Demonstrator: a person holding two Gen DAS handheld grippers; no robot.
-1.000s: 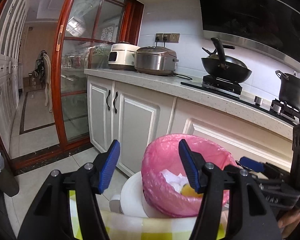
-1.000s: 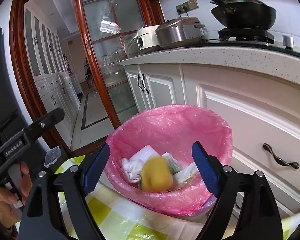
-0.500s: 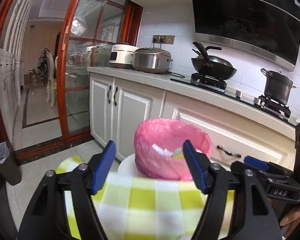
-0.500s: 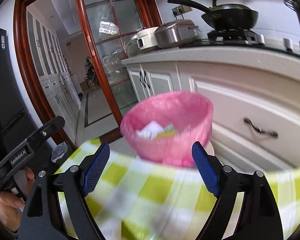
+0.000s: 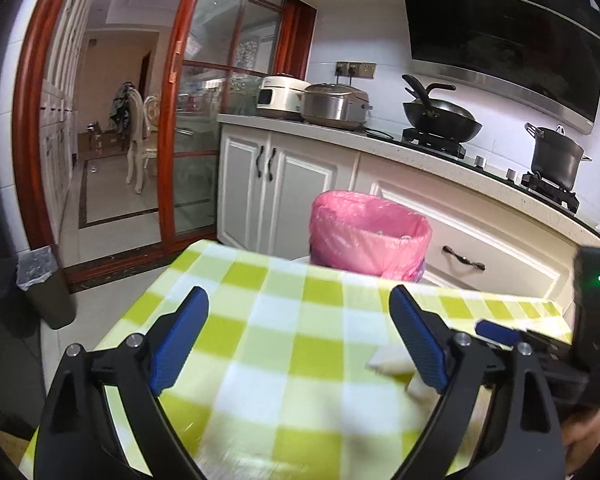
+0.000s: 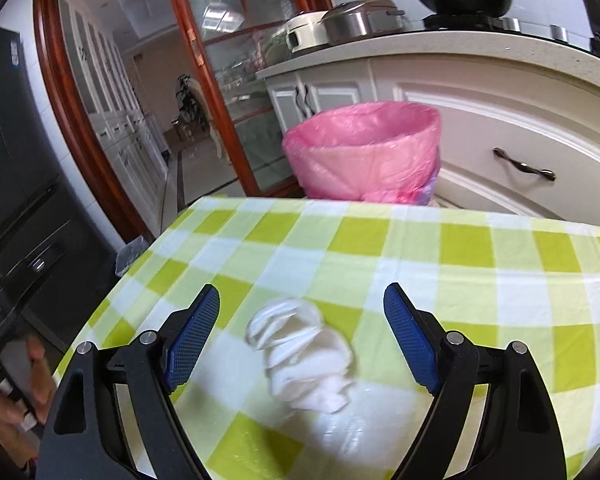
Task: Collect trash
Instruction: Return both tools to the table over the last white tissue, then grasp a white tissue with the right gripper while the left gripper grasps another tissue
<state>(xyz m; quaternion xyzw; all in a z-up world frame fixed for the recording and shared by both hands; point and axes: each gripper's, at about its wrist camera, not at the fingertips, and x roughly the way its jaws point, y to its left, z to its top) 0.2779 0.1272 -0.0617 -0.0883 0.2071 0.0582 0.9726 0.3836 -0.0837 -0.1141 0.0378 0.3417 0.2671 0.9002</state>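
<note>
Crumpled tissue (image 6: 306, 360) mid-table (image 6: 460, 248) — bare cloth around; bin (image 6: 364, 156) beyond far edge.

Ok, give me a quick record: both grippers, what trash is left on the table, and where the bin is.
left gripper: jaws opening, nothing between them
right gripper: open, empty
trash left: crumpled white tissue on the checked tablecloth, lying ahead between the right fingers, untouched
bin: pink-lined, beyond the table's far edge, by the cabinets

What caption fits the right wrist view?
Open right gripper over a crumpled tissue on the checked cloth, pink-lined bin beyond.
</note>
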